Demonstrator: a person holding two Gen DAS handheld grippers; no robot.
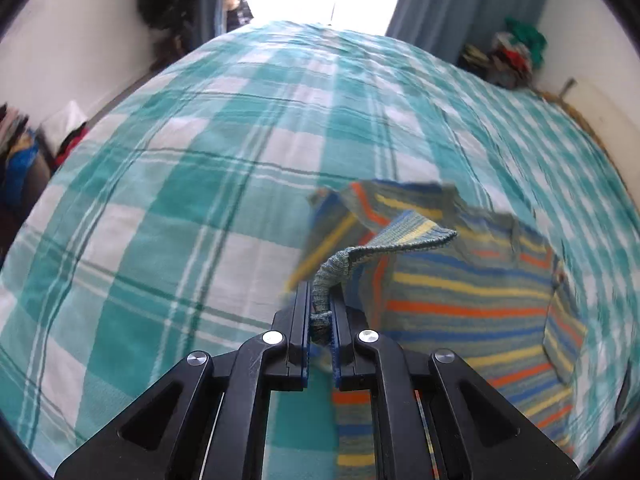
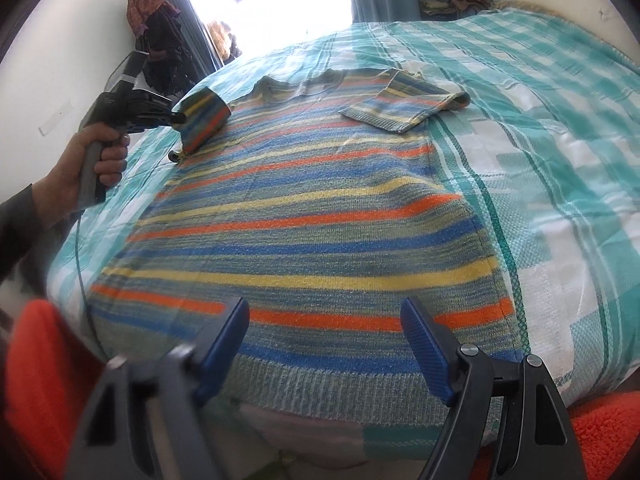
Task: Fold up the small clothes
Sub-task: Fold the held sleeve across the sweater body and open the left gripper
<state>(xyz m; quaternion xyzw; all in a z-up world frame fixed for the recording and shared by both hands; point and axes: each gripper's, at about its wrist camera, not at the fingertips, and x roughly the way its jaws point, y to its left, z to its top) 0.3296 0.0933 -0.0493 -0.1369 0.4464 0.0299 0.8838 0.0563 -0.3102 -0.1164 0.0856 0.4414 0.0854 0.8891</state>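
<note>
Right wrist view alone shows whole sweater (image 2: 304, 216); left gripper (image 1: 322, 316) pinches sleeve cuff (image 1: 332, 276) (right gripper (image 2: 324, 320) spread, empty).

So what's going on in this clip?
A person is folding a striped knit sweater laid flat on a checked bedspread. The left gripper is shut on the cuff of the left sleeve. The right sleeve is already folded in. The right gripper hangs open over the hem.

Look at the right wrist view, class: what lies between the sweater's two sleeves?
Only the sweater's own striped chest and neckline; nothing else rests there. The left gripper pinches the left sleeve; the right sleeve lies folded inward.
</note>
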